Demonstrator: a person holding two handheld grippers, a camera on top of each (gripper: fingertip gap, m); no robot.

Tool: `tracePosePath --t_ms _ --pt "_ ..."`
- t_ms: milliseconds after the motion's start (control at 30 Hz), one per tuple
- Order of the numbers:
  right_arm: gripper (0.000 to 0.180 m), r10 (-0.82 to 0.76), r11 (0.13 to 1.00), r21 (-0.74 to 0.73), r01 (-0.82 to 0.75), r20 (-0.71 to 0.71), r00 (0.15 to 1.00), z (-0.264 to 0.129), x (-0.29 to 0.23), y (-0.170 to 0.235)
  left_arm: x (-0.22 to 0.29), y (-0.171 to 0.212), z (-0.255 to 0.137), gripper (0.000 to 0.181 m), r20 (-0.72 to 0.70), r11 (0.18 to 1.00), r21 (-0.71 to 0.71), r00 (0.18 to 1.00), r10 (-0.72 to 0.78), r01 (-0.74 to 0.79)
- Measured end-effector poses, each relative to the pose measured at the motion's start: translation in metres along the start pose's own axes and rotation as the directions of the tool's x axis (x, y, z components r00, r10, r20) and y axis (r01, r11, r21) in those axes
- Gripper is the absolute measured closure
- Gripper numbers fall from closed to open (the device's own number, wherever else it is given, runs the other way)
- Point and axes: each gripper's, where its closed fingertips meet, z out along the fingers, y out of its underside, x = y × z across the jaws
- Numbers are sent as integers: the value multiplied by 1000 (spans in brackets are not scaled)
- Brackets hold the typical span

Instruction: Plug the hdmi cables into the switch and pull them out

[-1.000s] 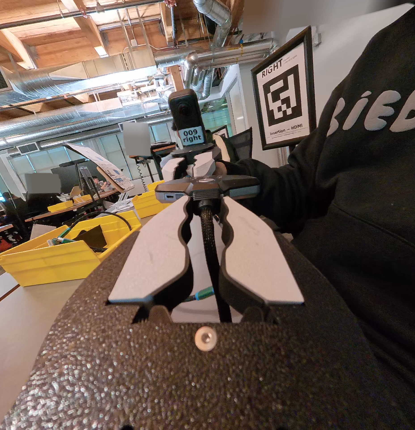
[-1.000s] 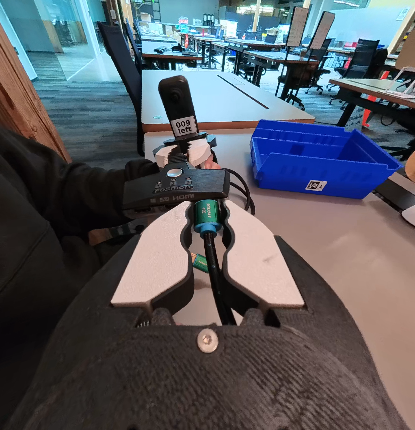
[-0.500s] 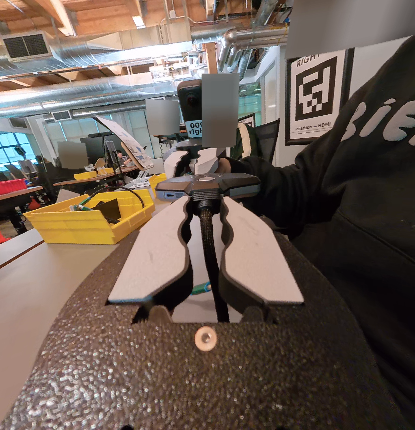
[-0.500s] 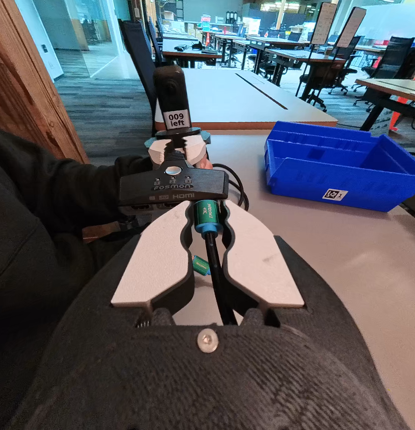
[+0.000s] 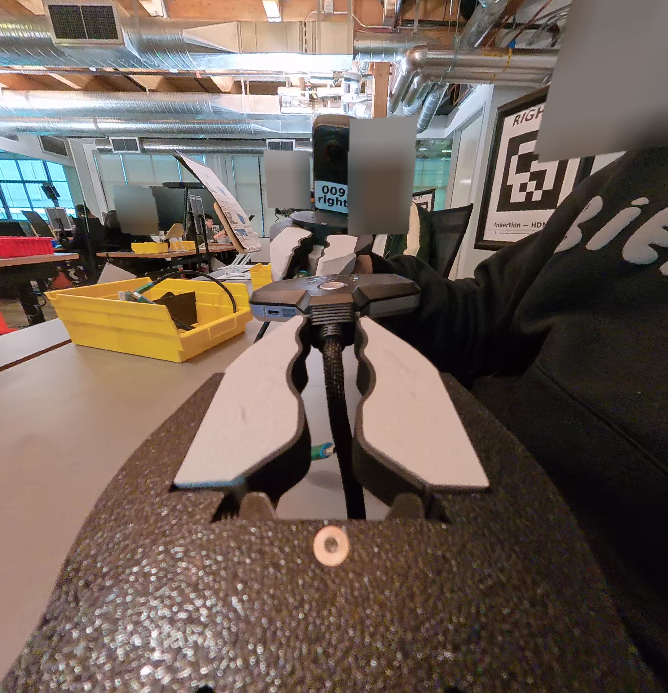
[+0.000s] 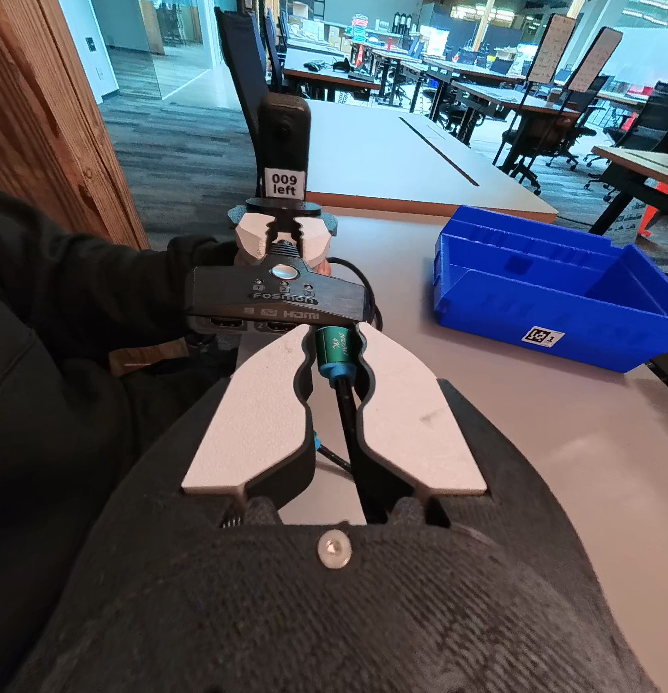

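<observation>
The black HDMI switch point(image 5: 336, 296) is held above the table between both grippers. My left gripper point(image 5: 330, 330) is shut on the neck where the switch's braided cable point(image 5: 334, 375) comes out. My right gripper point(image 6: 334, 348) is shut on a green HDMI plug point(image 6: 332, 347), which meets the right-hand port of the switch point(image 6: 276, 300). The plug's metal tip is hidden. Two other ports on that face are empty. Each gripper shows behind the switch in the other's view: the right gripper point(image 5: 317, 255) and the left gripper point(image 6: 283, 243). A second green plug point(image 5: 321, 452) lies on the table below.
A yellow bin point(image 5: 149, 322) with cables stands to the left in the left wrist view. A blue bin point(image 6: 550, 300) stands to the right in the right wrist view. A person's dark sleeves and torso point(image 5: 550, 337) close off the near side. The grey table point(image 6: 531, 431) lies under both grippers.
Both grippers have turned together with the switch and plug. The left view has swung down and levelled. In the right view the plug now tilts and two empty ports show.
</observation>
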Motion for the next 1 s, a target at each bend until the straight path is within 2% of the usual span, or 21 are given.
tracePosePath --t_ms 100,333,667,1000 --pt "162 -3 1000 -10 3 -13 1000 0 4 3 -3 2 1 159 15 1000 -15 1000 9 -9" --pt "158 88 996 25 -88 17 996 1 3 7 0 4 0 158 25 988 -16 987 157 -156" --pt "158 130 991 2 -131 58 990 3 2 9 0 4 -2 158 15 988 17 988 156 -156" --pt "157 147 989 -5 -147 25 989 -9 6 11 -5 5 7 159 -24 988 35 988 152 -151"
